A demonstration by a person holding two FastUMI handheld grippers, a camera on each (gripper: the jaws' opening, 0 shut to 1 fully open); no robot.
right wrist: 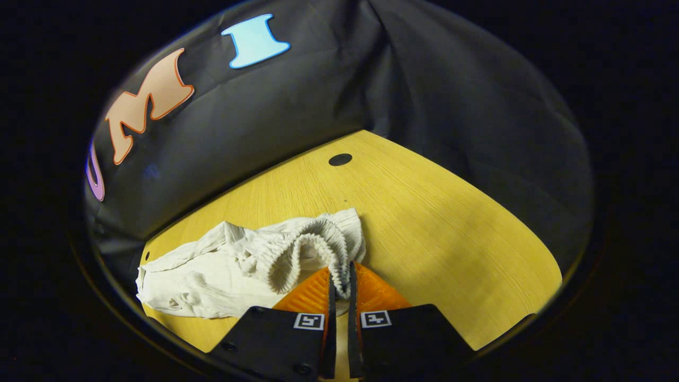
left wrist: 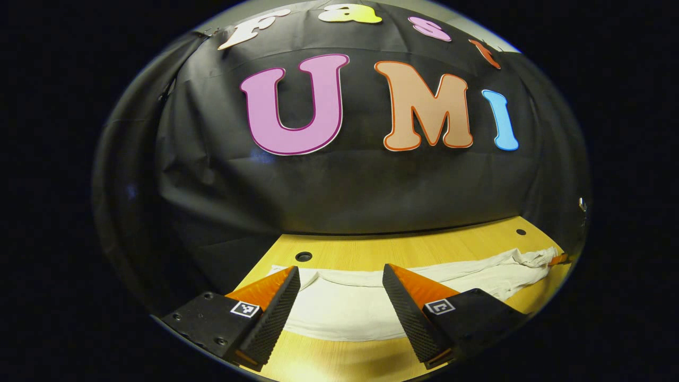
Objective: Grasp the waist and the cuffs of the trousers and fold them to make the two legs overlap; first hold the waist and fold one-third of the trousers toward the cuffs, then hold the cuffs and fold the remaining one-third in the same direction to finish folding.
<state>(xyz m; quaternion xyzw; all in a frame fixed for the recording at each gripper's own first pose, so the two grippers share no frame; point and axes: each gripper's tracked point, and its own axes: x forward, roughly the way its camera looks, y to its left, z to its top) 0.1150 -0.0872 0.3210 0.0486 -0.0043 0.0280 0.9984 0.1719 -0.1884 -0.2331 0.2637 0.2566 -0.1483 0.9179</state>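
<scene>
Trousers point(left wrist: 345, 307) lie flat along the worktop point(left wrist: 371, 249), pale cloth on yellow wood, running from about 9 o'clock in the left gripper view out to 3 o'clock, where the far end bunches up; left tongs point(left wrist: 341, 284) stand wide apart above the near end of the cloth, nothing between the fingers, not touching the fabric as far as can be told; in the right gripper view the right tongs point(right wrist: 339, 286) are drawn narrow and pinch the ribbed elastic waist point(right wrist: 313, 249), both fingers pressing on the gathered band, which rises in a loop at 12 o'clock from the tips; the rest of the trousers point(right wrist: 201, 276) trail off crumpled toward 9 o'clock across the worktop point(right wrist: 451, 223). Judgement: step in hand is the first one, taking hold of both ends before laying one leg over the other; waist end secured, cuff end not yet gripped. Next move calls for the left tongs to drop onto the cloth edge below them and close on it; then both ends should lift together, kept taut so the legs line up; risk is a shallow bite catching one layer alone.
</scene>
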